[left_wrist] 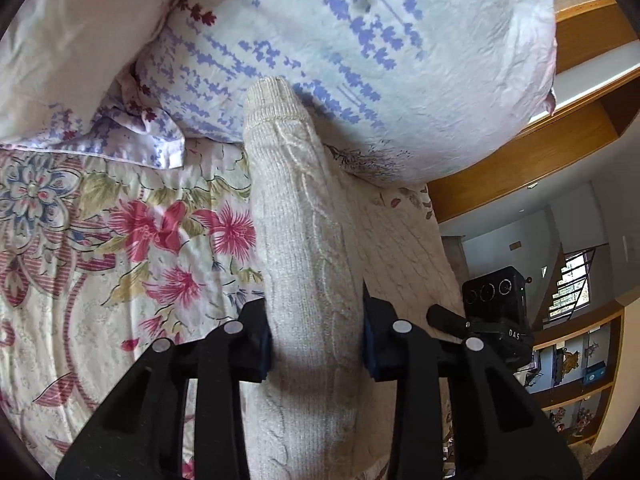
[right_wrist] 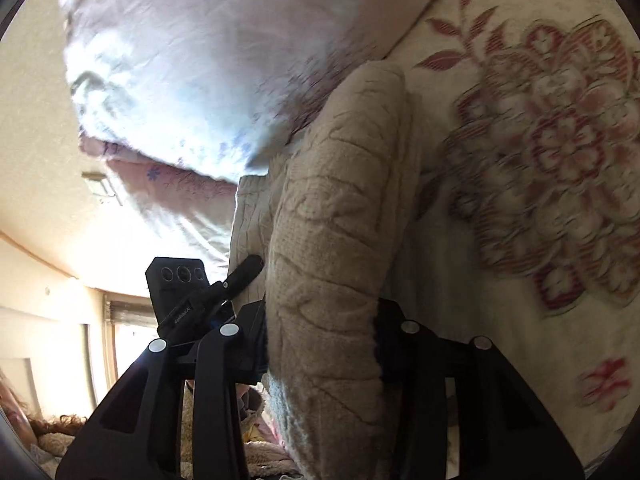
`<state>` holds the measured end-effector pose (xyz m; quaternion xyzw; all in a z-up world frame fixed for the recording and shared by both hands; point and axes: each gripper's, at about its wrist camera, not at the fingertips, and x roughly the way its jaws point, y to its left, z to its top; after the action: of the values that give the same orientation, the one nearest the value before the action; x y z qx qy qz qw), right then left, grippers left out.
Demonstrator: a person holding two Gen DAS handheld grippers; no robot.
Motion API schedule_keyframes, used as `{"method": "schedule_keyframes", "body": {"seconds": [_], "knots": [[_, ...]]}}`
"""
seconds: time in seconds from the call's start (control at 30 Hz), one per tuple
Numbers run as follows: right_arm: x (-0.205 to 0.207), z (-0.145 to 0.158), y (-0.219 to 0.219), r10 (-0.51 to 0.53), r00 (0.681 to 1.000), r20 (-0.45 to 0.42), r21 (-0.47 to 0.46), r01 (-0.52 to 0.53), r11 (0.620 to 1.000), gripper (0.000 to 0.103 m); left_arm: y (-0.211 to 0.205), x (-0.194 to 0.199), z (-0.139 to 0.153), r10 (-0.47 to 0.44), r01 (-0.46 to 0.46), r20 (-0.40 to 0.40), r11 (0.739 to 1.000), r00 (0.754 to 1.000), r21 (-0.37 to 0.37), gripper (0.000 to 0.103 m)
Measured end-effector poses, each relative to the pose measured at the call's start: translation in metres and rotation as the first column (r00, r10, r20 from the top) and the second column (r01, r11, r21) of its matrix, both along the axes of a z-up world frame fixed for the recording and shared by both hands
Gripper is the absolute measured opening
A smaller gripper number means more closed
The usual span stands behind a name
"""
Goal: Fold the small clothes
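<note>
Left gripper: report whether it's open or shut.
Shut on the sweater sleeve: the left gripper has both pads pressed against the cream knit sleeve, which runs out between them over the floral bedspread.

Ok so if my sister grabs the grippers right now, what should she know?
Left hand-held gripper: shut on a sleeve of the cream knit sweater, its cuff pointing toward the blue-print pillow.
Right hand-held gripper: shut on the other sleeve of the same sweater.
The sweater's body lies on the flowered bedspread, near the pillows.
Done: both sleeves are picked up.
Left: probably bring the sleeves across the body, then fold the body itself. Don't let go of either sleeve. How much is already folded is hidden by the grippers.
</note>
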<state>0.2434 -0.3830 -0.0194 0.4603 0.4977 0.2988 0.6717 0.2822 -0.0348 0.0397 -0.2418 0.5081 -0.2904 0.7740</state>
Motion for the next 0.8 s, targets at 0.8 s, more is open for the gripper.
{"method": "schedule_keyframes", "body": {"seconds": [0.8], "knots": [[0.015,-0.03,0.155,0.135,0.991,-0.005,-0.117,-0.135,0.984,0.036,0.157,-0.034,-0.011,0.168,-0.168,0.018,0.964,0.986,0.205,0.041]]}}
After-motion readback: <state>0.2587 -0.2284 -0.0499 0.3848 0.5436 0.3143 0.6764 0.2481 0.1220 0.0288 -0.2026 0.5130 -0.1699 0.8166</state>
